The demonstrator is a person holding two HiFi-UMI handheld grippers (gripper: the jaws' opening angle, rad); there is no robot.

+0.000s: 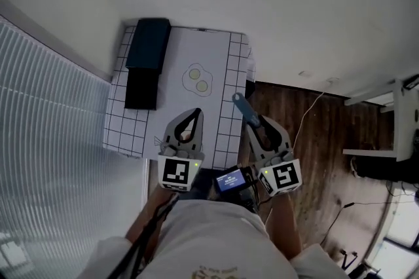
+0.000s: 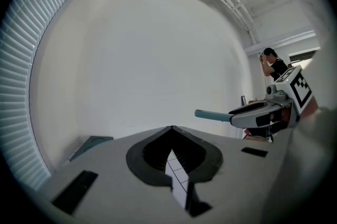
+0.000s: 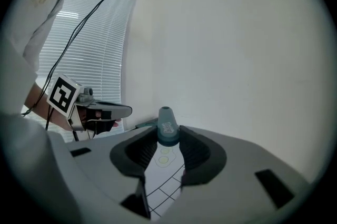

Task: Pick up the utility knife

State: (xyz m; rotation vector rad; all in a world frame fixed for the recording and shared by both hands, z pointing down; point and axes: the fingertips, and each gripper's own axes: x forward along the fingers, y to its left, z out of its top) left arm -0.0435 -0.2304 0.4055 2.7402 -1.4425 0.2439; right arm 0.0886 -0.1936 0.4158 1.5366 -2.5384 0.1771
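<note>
The utility knife (image 1: 245, 111) has a teal body. It sticks forward out of my right gripper (image 1: 256, 124), whose jaws are shut on it, above the table's right edge. In the right gripper view the knife's teal end (image 3: 167, 131) stands between the dark pads (image 3: 196, 153). From the left gripper view the knife (image 2: 213, 115) points left out of the right gripper (image 2: 259, 112). My left gripper (image 1: 196, 112) hangs over the gridded mat (image 1: 219, 68), its tips together with nothing held. In its own view the left gripper (image 2: 171, 129) is shut and empty.
A black case (image 1: 148, 43) and a flat black piece (image 1: 141, 89) lie on the mat's left side. A fried-egg drawing (image 1: 198, 79) marks the middle. Window blinds (image 1: 46, 114) run along the left. Wooden floor with a cable (image 1: 308, 114) lies to the right. A person (image 2: 271, 62) stands far behind.
</note>
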